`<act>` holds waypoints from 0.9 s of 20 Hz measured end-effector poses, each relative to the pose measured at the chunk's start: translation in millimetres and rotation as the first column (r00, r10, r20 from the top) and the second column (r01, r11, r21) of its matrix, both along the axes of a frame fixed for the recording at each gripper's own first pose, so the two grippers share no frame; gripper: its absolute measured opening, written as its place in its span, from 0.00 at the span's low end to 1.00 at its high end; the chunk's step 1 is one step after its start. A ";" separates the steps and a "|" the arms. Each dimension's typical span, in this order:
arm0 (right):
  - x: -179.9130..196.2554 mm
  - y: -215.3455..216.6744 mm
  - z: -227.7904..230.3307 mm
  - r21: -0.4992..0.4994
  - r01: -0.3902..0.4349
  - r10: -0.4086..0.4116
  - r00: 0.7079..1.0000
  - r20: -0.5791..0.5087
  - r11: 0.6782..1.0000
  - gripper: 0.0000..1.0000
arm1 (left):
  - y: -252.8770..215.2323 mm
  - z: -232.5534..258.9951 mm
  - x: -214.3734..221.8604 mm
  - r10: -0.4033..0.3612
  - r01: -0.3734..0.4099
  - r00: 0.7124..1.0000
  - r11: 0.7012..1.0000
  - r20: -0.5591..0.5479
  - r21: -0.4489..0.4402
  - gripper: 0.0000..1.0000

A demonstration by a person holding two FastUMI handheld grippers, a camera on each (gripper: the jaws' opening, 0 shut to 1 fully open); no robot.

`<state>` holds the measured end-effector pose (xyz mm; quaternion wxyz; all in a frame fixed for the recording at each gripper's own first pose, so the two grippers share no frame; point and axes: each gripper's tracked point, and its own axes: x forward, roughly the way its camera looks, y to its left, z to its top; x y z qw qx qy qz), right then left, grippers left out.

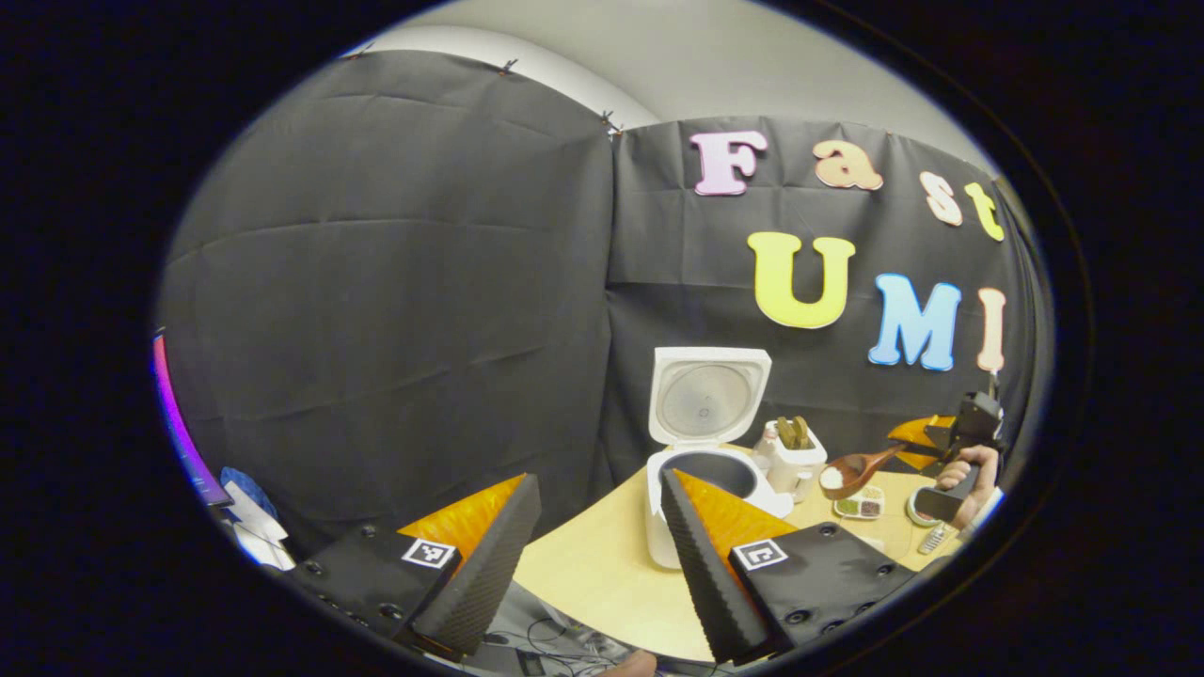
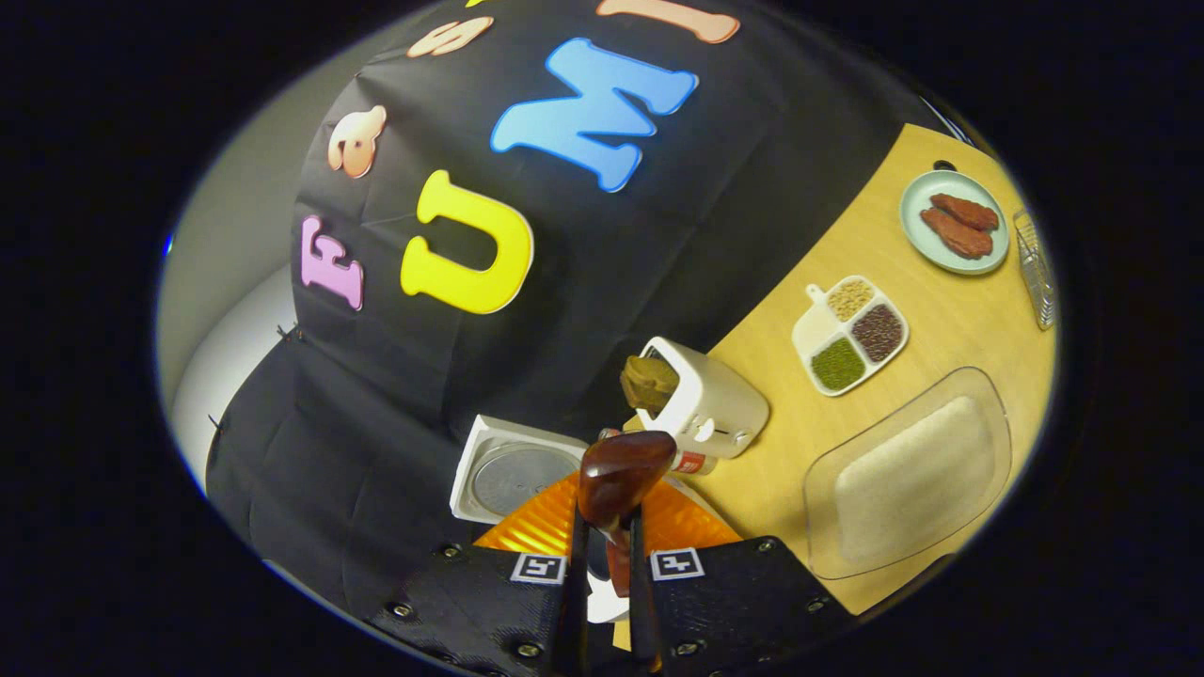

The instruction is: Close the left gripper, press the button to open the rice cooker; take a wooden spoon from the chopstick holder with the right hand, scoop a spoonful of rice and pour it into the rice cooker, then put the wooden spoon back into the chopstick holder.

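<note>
Now the wooden spoon, with rice in its bowl, is held in the air just right of the chopstick holder, clamped between the fingers of the right gripper. Left of the holder, the rice cooker stands with its lid up, and the left gripper is spread open near it

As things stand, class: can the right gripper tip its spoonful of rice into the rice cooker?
Probably yes. The rice cooker stands with its lid up, and the right gripper holds the loaded wooden spoon beside it, over the chopstick holder.
</note>
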<state>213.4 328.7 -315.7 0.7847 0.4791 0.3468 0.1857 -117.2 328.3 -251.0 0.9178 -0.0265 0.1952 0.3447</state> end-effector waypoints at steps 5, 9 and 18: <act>5.9 90.1 -0.7 -0.017 -0.095 0.095 0.995 0.021 0.995 0.18 | 16.4 4.6 -16.0 0.051 -0.051 0.999 0.998 -0.002 0.023 0.91; 16.7 151.7 -19.8 -0.128 -0.169 0.178 0.982 0.061 0.977 0.18 | 29.4 1.9 -31.5 0.100 -0.099 0.995 0.995 -0.007 0.014 0.91; 9.8 229.9 -77.1 -0.509 -0.290 0.440 0.875 0.201 0.810 0.18 | 43.8 -19.4 -44.9 0.156 -0.155 0.986 0.988 -0.065 0.007 0.92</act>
